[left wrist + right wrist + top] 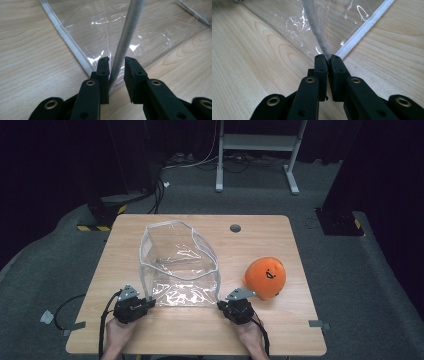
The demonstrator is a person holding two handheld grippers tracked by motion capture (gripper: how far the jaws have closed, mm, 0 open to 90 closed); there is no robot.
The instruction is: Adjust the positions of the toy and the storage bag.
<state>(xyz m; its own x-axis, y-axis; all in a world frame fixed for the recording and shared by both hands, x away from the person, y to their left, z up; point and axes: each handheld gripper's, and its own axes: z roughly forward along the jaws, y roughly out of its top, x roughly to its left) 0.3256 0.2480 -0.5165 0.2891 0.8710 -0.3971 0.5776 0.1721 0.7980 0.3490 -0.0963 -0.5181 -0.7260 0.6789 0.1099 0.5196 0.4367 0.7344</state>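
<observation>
Right tongs [328, 58] clamp the clear bag's [180, 265] trim at 5 o'clock; left tongs [117, 62] straddle the trim at 7 o'clock, parted.

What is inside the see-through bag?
The clear bag looks empty: only the wooden table shows through it. The orange plush toy sits outside, beside it.

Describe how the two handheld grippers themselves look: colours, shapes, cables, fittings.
The left gripper and the right gripper are both black, blocky units, each topped by a grey three-cornered plate. A black cable trails from each toward the table's near edge. In the gripper views the jaws are matte black bars with brass-coloured rivets and small screw holes. The forearms are bare, with no sleeves in view.
</observation>
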